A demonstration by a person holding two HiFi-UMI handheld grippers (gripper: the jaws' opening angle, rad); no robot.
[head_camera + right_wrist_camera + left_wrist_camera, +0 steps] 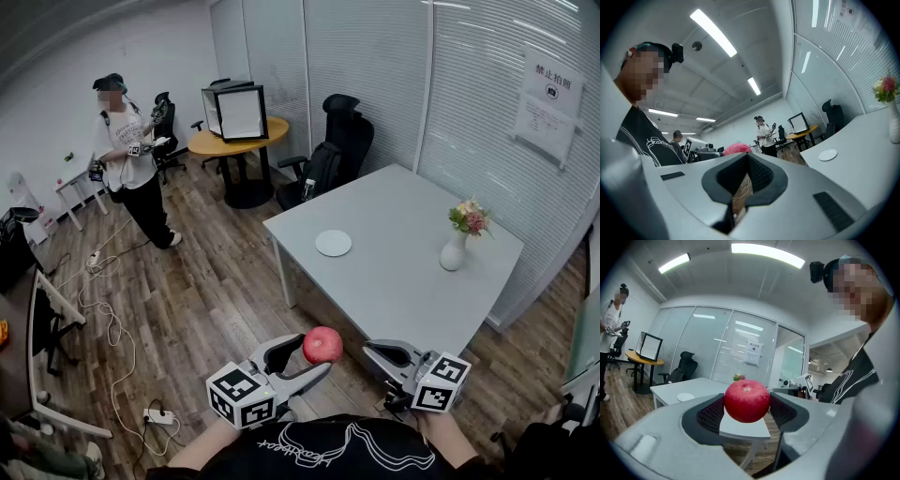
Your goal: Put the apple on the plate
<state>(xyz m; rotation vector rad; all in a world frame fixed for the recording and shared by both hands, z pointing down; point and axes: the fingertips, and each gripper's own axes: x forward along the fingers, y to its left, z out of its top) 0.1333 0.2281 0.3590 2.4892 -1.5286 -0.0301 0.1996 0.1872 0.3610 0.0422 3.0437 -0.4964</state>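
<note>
Lower centre: left gripper (317, 358), fingers (711, 414) pinching round red apple (746, 401). Lower right: right gripper (375, 352), fingers (761, 174) pressed together, empty. White round plate (333, 243) on grey counter (403, 281), frame centre.

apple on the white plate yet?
No, the round red apple sits between the jaws of the left hand-held gripper, while the round white plate lies bare on the grey table.

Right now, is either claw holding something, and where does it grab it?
The left claw holds the red apple, one pad on each side of its round middle. The right claw is shut and holds nothing.
</note>
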